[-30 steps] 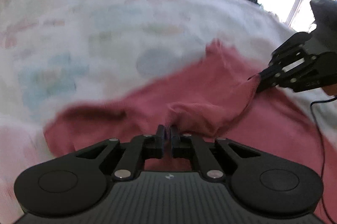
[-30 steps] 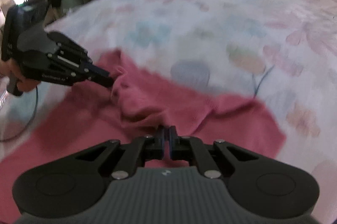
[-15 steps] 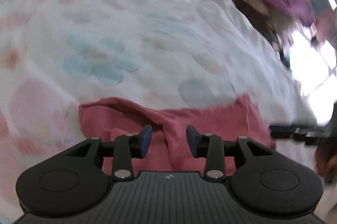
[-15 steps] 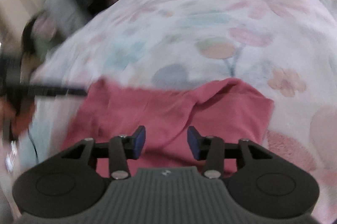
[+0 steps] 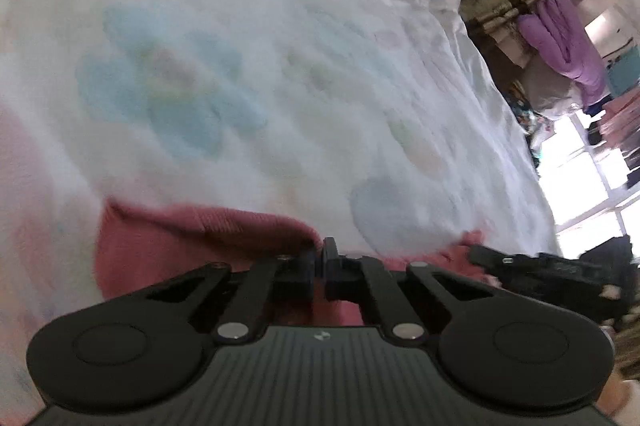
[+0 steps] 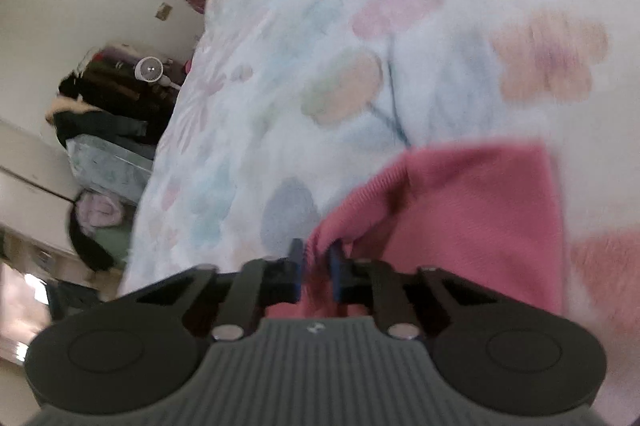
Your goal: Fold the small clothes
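Observation:
A small pink knit garment (image 5: 168,246) lies on the floral bedspread (image 5: 248,77). My left gripper (image 5: 319,258) is shut on its far edge near the middle. In the right wrist view the same garment (image 6: 472,218) spreads to the right. My right gripper (image 6: 317,258) is closed on a bunched fold of its left edge, with cloth showing between the blue pads (image 6: 296,258). The right gripper also shows low at the right of the left wrist view (image 5: 532,266), at the garment's corner.
The bed edge runs along the right of the left wrist view, with piled clothes (image 5: 560,37) and a bright window (image 5: 580,185) beyond. In the right wrist view a wall, a small white fan (image 6: 150,69) and heaped clothes (image 6: 104,105) lie left of the bed.
A second ago both grippers were shut on the garment, half a second ago both stood open above it, and now both are closed on its far edge. Both views have tilted.

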{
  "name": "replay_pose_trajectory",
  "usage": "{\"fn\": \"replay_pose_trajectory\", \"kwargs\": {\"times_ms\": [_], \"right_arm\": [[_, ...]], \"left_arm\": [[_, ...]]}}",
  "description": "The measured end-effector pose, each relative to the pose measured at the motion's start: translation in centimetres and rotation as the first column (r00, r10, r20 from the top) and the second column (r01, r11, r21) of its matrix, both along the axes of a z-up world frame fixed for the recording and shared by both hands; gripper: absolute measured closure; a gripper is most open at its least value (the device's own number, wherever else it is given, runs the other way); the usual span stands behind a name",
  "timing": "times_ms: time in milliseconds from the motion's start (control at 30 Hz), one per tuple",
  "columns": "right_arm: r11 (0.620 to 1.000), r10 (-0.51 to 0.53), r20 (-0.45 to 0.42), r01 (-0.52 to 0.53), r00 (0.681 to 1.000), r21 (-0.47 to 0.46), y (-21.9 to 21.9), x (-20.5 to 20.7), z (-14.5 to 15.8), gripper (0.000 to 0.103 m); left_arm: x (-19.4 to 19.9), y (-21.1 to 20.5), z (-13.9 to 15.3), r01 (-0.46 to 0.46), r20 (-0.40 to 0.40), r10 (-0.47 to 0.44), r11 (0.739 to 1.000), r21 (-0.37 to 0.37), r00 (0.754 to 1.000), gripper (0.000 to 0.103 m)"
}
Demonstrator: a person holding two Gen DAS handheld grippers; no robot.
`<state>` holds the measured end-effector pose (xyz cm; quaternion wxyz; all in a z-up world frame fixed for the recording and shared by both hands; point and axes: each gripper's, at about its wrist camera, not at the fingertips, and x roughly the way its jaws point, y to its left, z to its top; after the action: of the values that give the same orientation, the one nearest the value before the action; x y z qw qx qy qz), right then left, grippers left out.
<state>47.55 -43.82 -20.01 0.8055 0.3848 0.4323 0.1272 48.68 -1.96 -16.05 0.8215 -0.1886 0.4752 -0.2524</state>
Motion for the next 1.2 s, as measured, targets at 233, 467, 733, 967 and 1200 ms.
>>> {"fn": "replay_pose_trajectory", "kwargs": {"times_ms": [233, 467, 733, 967, 1200], "right_arm": [[0.997, -0.073, -0.001, 0.073, 0.997, -0.035, -1.7, 0.6, -2.0, 0.103], [0.989, -0.063, 0.072, 0.072, 0.995, -0.129, -1.0, -0.5, -0.4, 0.076], [0.883, 0.165, 0.149, -0.078, 0.975, -0.463, 5.4, -5.2, 4.7, 0.091], [0.733, 0.304, 0.14, -0.137, 0.942, -0.667, 10.9, -9.1, 2.8, 0.097], [0.756, 0.273, 0.092, -0.154, 0.958, -0.637, 10.0, -9.2, 1.2, 0.095]], "left_arm": [[1.0, -0.5, -1.6, -0.015, 0.035, 0.012, 0.996, 0.093, 0.999, 0.1], [-0.7, -0.1, 0.3, -0.05, 0.076, 0.043, 0.994, 0.099, 0.996, 0.076], [-7.5, -3.0, 4.5, 0.082, 0.224, -0.135, 0.97, 0.23, 0.965, 0.073], [-11.0, -6.5, 0.8, 0.165, 0.198, -0.265, 0.895, 0.414, 0.944, 0.079], [-11.6, -6.0, 1.5, 0.169, 0.184, -0.28, 0.871, 0.461, 0.942, 0.078]]}}
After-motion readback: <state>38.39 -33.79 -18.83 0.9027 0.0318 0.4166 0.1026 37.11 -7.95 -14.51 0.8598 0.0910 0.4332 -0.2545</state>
